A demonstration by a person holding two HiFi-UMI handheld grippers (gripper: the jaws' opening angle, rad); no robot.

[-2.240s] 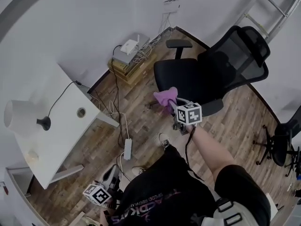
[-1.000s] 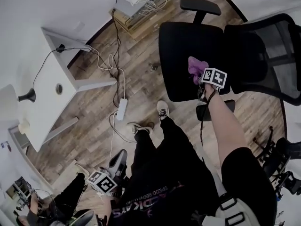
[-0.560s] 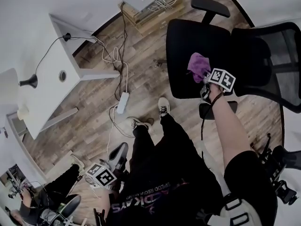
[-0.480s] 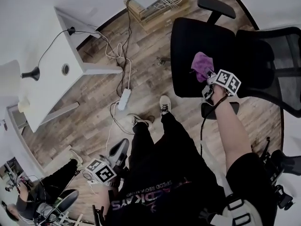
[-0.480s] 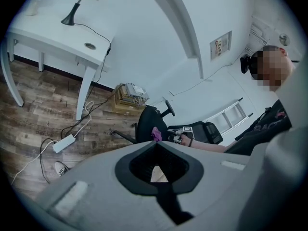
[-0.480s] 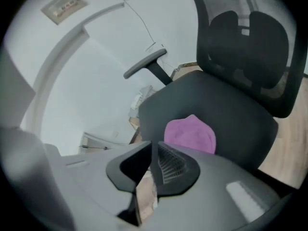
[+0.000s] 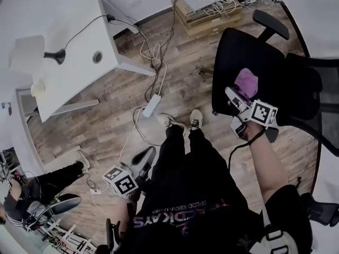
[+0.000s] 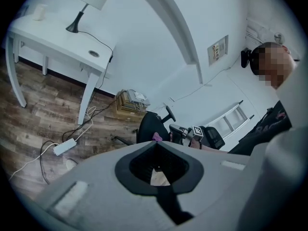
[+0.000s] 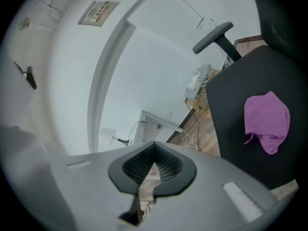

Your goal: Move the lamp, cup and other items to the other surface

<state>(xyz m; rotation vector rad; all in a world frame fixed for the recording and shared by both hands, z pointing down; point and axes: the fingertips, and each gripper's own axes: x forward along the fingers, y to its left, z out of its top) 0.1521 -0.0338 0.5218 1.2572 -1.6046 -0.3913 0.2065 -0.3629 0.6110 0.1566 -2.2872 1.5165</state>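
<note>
A purple cloth (image 7: 246,82) lies crumpled on the black office chair's seat (image 7: 233,57), and the right gripper view shows the cloth (image 9: 267,119) too. My right gripper (image 7: 231,95) hangs just in front of it, apart from it. Its jaws have just been closing and now stand shut with nothing between them (image 9: 154,146). The white lamp (image 7: 29,54) and a small cup (image 7: 36,89) stand on the white desk (image 7: 79,62) at the upper left. My left gripper (image 7: 144,160) is low by my left leg, shut and empty (image 8: 155,146).
A power strip (image 7: 152,105) and loose cables lie on the wooden floor between desk and chair. A stack of boxes with a router (image 7: 206,7) stands by the wall. Another person (image 7: 32,194) sits at the lower left. A ladder (image 8: 231,119) leans behind the chair.
My right gripper has drawn back and up from the purple cloth, which stays on the chair seat. The head view has swung, so the desk and lamp sit higher in the picture.
</note>
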